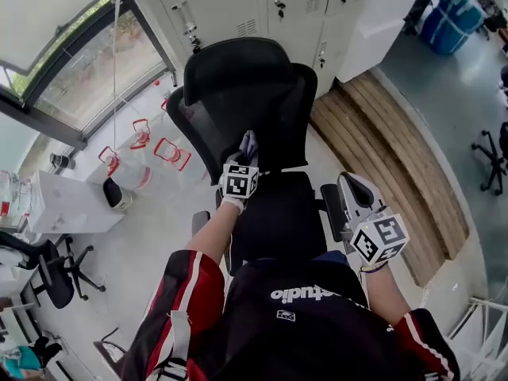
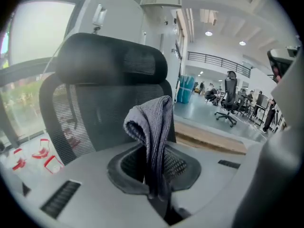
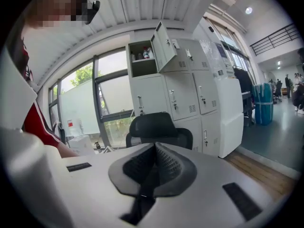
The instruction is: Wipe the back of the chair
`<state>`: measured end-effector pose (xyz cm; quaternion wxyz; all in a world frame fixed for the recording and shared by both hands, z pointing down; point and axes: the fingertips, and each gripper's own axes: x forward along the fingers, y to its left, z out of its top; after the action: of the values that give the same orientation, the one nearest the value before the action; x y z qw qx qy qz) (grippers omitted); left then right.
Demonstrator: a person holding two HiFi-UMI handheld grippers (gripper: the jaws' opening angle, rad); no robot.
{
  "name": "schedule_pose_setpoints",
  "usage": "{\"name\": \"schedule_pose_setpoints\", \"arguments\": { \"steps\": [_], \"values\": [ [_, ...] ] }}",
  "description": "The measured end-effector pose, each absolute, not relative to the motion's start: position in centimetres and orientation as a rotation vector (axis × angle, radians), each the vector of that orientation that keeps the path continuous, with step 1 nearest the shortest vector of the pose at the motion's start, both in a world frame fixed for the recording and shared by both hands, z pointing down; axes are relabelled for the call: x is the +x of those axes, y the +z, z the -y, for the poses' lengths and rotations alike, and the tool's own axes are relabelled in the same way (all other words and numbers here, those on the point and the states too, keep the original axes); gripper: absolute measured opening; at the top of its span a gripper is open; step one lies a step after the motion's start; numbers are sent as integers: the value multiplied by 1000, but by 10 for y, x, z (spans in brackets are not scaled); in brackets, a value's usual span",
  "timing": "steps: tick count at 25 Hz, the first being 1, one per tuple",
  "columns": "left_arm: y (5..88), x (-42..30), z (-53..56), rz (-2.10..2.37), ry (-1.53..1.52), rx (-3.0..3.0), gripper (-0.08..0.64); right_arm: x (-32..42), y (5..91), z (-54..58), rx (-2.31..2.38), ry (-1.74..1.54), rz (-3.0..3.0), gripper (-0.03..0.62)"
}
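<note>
The person leans over the seat of the black chair (image 1: pixel 248 94), facing its mesh back. The left gripper (image 1: pixel 244 155) is raised to the lower part of that back, its jaws pinched on a grey cloth (image 2: pixel 153 127) that folds over above them. The cloth is right at the mesh, though I can't tell if it touches. The right gripper (image 1: pixel 352 190) is off to the side near the armrest (image 1: pixel 333 211), jaws pressed together with nothing between them. White lockers (image 1: pixel 294 6) stand beyond the chair

Ribbed cloth (image 2: pixel 153 127), matt mesh chair back (image 2: pixel 97 120)
</note>
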<state>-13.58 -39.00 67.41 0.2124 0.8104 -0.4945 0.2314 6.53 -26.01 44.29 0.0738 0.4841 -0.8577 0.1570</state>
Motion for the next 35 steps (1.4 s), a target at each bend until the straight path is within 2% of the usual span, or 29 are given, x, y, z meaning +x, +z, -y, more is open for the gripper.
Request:
{"name": "schedule_pose_setpoints", "arguments": {
  "steps": [7, 17, 26, 35],
  "values": [
    [687, -242, 364, 1503, 608, 2122, 57, -9, 458, 253, 1321, 482, 2617, -2],
    [734, -347, 370, 1628, 617, 1936, 57, -48, 486, 258, 1300, 529, 2579, -2],
    [776, -377, 402, 1671, 717, 1861, 57, -29, 504, 254, 1347, 551, 2496, -2],
    [799, -361, 424, 1660, 730, 1851, 57, -2, 512, 258, 1383, 574, 2447, -2]
  ]
}}
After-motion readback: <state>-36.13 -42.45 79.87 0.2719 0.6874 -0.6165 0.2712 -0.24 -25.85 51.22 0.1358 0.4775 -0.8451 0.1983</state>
